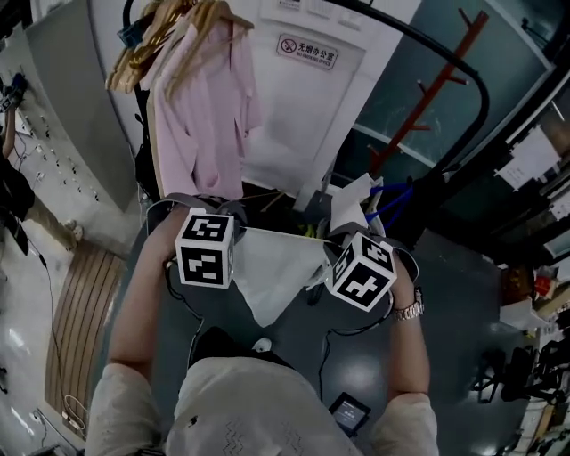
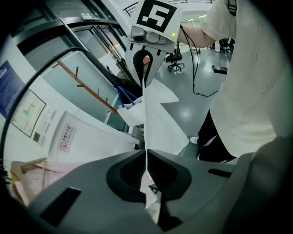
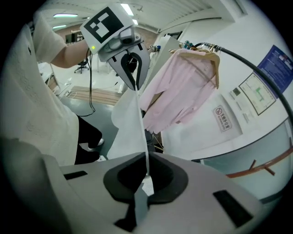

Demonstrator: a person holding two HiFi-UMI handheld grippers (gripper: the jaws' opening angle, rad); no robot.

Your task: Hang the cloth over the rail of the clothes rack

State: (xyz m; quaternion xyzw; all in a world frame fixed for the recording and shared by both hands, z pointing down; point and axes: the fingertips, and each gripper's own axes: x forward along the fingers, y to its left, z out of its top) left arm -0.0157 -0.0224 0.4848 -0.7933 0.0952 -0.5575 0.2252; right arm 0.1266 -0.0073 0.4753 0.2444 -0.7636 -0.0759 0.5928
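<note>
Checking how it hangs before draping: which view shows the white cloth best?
The head view: the white cloth spreads face-on between the left gripper and right gripper, a corner drooping. Each gripper view shows it nearly edge-on, pinched in shut jaws.

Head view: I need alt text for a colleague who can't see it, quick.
A white cloth hangs stretched between the left gripper and the right gripper, the jaws of each shut on its top edge. Beyond it, a pink shirt hangs on a hanger, and the rack's dark curved rail arcs across the upper right.
</note>
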